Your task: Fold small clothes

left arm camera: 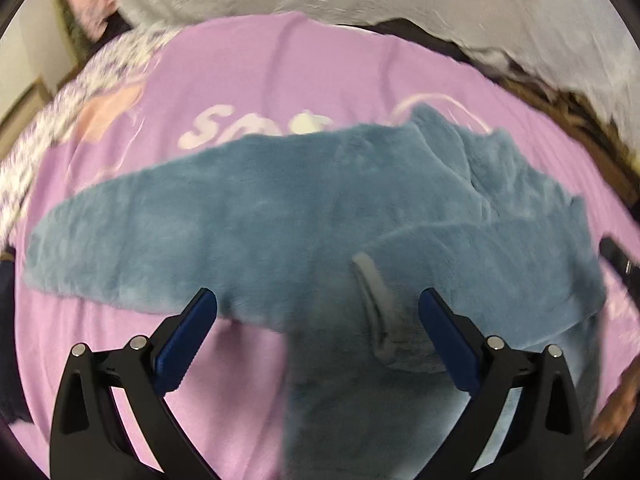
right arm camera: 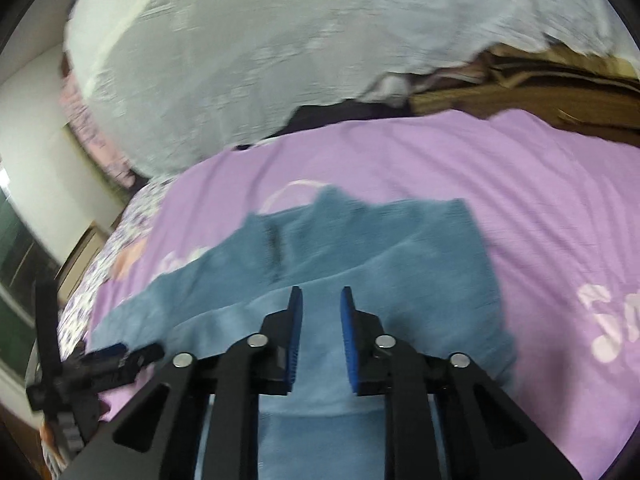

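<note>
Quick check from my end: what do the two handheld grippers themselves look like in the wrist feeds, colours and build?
Both match. The left gripper and the right gripper have matte black angular linkage arms with triangular cut-outs, joined by round silver pivot pins. Their jaws carry flat blue pads with ribbed, toothed inner faces. No cables, labels or sleeves show. The left gripper's black frame also appears at the left edge of the right wrist view.

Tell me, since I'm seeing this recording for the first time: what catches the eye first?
A fuzzy blue garment sprawls mid-frame across a purple sheet, one sleeve stretched left. The left gripper hangs wide open over its near edge. Behind, a white quilt is heaped.
</note>
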`<state>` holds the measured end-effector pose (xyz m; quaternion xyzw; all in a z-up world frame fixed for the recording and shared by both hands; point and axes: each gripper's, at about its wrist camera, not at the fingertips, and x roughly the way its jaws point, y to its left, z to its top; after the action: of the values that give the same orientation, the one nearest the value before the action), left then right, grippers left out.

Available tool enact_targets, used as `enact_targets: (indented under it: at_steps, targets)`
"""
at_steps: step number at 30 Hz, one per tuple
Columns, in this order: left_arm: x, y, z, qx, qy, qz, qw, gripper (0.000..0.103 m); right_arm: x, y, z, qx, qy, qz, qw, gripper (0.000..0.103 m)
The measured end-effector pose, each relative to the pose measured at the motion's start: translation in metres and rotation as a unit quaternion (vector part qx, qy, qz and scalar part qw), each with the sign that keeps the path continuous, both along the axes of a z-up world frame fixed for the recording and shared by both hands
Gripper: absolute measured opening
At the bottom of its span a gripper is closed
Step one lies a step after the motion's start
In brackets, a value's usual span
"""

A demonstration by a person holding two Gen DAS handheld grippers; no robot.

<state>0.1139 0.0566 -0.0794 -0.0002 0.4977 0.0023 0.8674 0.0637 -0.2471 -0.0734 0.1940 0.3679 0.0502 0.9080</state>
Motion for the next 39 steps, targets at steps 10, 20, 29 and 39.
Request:
enact_targets:
  at_steps: [10, 20, 29, 39]
  targets:
    - [0.019, -0.036, -0.034, 0.121, -0.005, -0.003, 0.9926, 0.099, 0.009, -0.065, -0.058, 0.096, 0.063, -0.062, 0.992, 0.001]
    - [0.021, -0.026, 0.003, 0.08, -0.033, 0.014, 0.9962, 0.098, 0.048, -0.058, -0.042, 0.053, 0.057, -0.07, 0.994, 0.007]
    - [0.014, -0.035, -0.02, 0.091, -0.025, -0.003, 0.9955, 0.098, 0.005, -0.055, -0.026, 0.053, 0.008, -0.044, 0.998, 0.007]
    - [0.008, -0.039, -0.036, 0.09, -0.009, -0.014, 0.9958, 0.099, -0.029, -0.036, -0.065, 0.011, 0.056, -0.019, 0.998, 0.015]
